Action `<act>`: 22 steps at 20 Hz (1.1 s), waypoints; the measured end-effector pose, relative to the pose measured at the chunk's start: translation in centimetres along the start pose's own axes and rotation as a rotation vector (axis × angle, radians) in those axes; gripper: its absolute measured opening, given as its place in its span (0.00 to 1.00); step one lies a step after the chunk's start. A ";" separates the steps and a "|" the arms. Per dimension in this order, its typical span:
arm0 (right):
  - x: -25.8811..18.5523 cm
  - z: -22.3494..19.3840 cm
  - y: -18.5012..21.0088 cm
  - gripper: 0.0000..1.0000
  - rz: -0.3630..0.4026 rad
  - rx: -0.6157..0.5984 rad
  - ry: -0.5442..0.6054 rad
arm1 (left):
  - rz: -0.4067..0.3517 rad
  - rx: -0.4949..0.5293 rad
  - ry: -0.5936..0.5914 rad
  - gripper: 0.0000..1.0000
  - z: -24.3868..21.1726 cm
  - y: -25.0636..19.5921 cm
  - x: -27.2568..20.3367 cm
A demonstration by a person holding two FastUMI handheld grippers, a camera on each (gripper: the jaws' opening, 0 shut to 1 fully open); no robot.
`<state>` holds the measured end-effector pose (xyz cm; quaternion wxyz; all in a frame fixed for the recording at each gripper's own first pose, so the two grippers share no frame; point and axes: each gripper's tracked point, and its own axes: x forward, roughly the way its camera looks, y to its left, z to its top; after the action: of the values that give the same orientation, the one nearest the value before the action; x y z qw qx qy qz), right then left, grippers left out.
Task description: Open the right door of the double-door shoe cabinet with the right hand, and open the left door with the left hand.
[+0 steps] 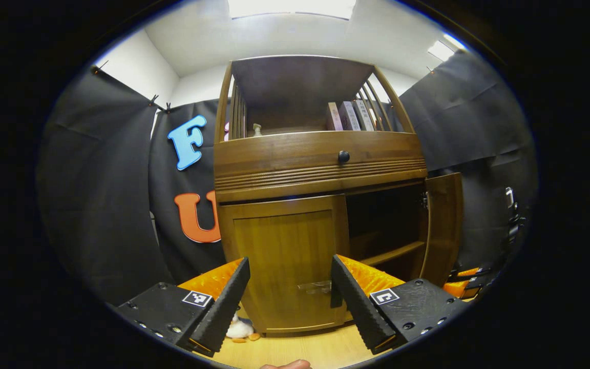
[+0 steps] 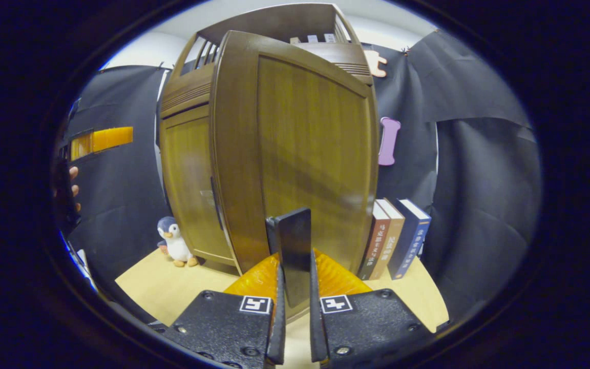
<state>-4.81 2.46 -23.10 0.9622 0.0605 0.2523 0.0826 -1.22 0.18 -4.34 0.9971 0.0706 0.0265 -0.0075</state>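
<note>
In the left gripper view the shoe cabinet [image 1: 320, 169] stands on a pale wooden floor [image 1: 295, 351] against the black cloth wall. Its left door [image 1: 287, 259] is closed, with a clear handle [image 1: 315, 287] near its right edge that is hard to make out. The left gripper [image 1: 290, 289] hovers in front of this door with its fingers spread wide, touching nothing. The right door [image 1: 441, 225] stands swung out, showing a dark interior with a shelf [image 1: 392, 253]; what lies deeper inside is lost in shadow. Above sit a drawer with a dark knob [image 1: 343, 157] and an open top shelf holding books [image 1: 351, 116].

In the right gripper view the right gripper [image 2: 295, 287] has its fingers pressed close on a dark flat piece [image 2: 295, 251] at the right door's [image 2: 300, 154] edge; the door's broad face hides much of the cabinet. A toy penguin [image 2: 172, 241] stands on the floor at the cabinet's left, and three upright books [image 2: 395, 238] lean at its right. At the far left edge, fingers of a hand [image 2: 73, 182] show, partly cut off.
</note>
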 end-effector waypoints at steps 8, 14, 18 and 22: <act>-2.3 -0.4 -3.8 0.18 -0.071 0.002 0.020 | -0.016 -0.021 0.050 0.96 -2.1 -3.2 1.4; -4.0 -0.7 -7.3 0.12 -0.127 0.021 0.031 | -0.063 -0.028 0.079 0.95 -3.8 -5.9 2.6; -5.2 -1.0 -8.8 0.09 -0.164 0.003 0.028 | -0.075 -0.037 0.103 0.95 -5.0 -7.3 3.9; -6.1 -0.9 -10.3 0.08 -0.196 0.020 0.028 | -0.078 -0.053 0.110 0.94 -5.6 -8.1 5.4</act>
<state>-9.16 -8.72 -22.67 0.9613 0.0440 0.2715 -0.0139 3.76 -7.11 -11.30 0.9946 0.0432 0.0843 -0.0417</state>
